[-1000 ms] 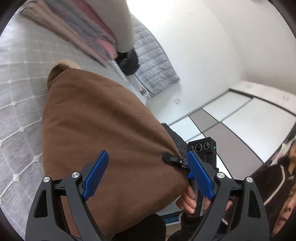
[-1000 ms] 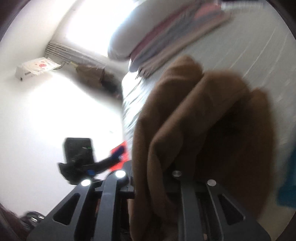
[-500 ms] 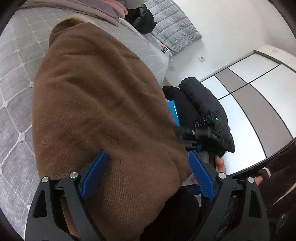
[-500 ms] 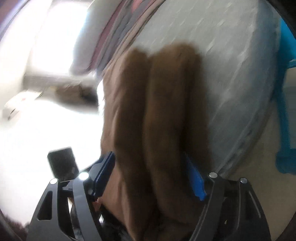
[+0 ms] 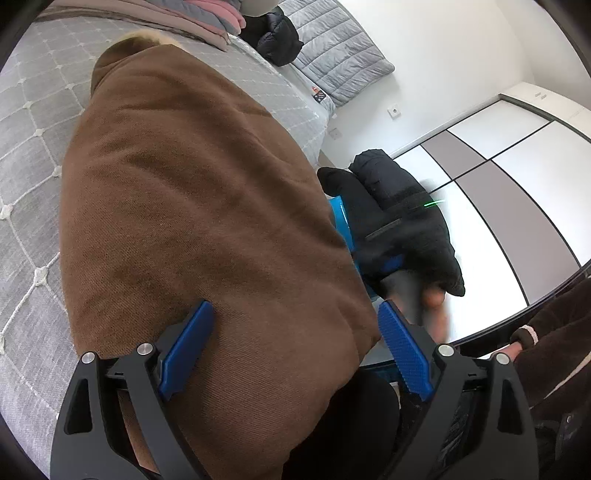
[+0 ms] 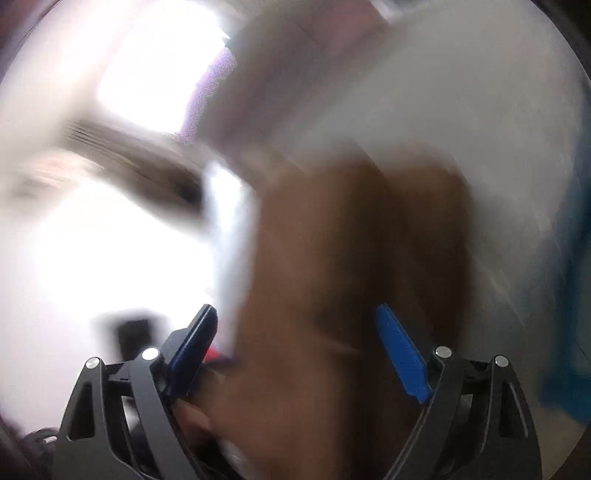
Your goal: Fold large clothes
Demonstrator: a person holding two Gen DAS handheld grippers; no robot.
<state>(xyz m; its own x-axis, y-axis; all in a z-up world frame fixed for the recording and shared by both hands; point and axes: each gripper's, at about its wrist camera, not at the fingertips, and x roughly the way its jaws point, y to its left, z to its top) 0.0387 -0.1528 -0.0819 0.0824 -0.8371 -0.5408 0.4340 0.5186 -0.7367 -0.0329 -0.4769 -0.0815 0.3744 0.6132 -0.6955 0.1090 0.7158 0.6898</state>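
A large brown garment [image 5: 192,206] lies folded on the grey quilted bed [image 5: 29,122], its near end hanging over the bed's edge. My left gripper [image 5: 295,332] is open, jaws wide apart, with the garment's near end between and under the blue pads [image 5: 186,343]. In the right wrist view, heavily blurred, the brown garment [image 6: 351,277] sits between the jaws of my right gripper [image 6: 299,343], which is open with blue pads [image 6: 400,354] spread wide. The right gripper also shows in the left wrist view [image 5: 399,236] as a dark blurred shape.
A stack of folded clothes [image 5: 177,14] lies at the bed's far end. A black jacket [image 5: 399,210] rests on a blue stand beside the bed. A grey quilted pad [image 5: 336,51] leans on the wall. Wardrobe doors [image 5: 509,192] stand to the right.
My right gripper went from shut on the brown garment to open and is moving fast, blurring its view. My left gripper stayed open and came down closer over the garment.
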